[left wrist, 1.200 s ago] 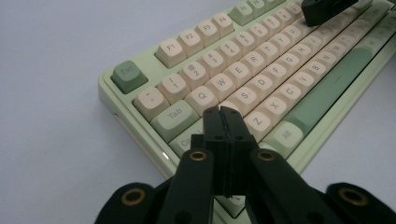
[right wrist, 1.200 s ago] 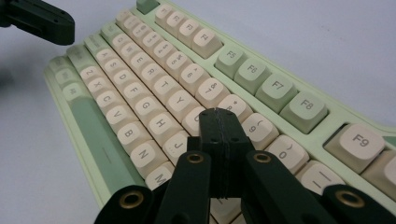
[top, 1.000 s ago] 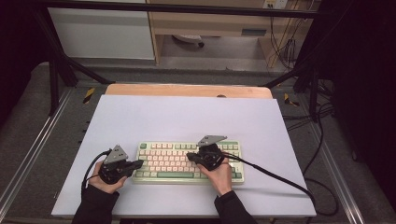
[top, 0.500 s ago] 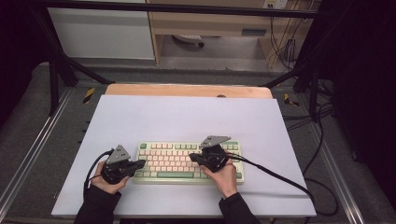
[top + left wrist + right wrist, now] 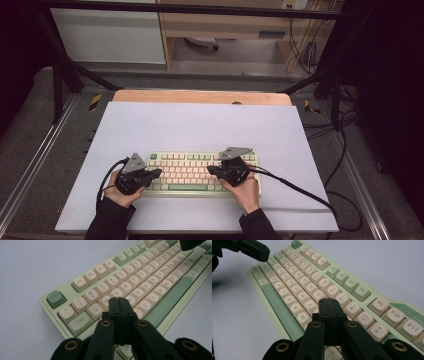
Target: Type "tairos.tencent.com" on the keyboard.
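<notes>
Hovering over the keyboard, left gripper at its left end, right gripper right of middle, both jaws pressed together, empty.
</notes>
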### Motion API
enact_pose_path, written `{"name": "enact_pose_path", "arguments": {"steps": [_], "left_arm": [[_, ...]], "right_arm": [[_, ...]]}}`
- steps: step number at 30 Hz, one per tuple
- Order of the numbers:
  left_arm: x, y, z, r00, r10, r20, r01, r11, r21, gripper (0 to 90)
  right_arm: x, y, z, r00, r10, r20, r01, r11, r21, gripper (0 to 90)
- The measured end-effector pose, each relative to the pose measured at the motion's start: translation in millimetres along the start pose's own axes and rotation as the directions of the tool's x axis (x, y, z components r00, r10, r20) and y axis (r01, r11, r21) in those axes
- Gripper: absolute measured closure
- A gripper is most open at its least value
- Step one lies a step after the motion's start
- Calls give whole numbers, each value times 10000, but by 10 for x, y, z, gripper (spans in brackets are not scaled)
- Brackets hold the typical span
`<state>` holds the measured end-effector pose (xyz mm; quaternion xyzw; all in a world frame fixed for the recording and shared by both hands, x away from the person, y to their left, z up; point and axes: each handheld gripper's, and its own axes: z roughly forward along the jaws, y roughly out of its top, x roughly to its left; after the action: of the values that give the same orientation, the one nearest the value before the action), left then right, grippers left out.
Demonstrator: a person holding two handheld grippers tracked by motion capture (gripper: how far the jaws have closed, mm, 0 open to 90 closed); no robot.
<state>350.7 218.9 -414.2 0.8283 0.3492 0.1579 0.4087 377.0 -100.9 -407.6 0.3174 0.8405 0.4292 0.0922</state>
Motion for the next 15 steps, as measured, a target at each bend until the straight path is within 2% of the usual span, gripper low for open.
{"name": "enact_pose_path", "arguments": {"steps": [15], "left_arm": [[-53,143,146,9999,148,32,-148,9999,45,897]], "right_arm": [[-21,-92,-94,10000,34,53,-34,9999,97,900]]}}
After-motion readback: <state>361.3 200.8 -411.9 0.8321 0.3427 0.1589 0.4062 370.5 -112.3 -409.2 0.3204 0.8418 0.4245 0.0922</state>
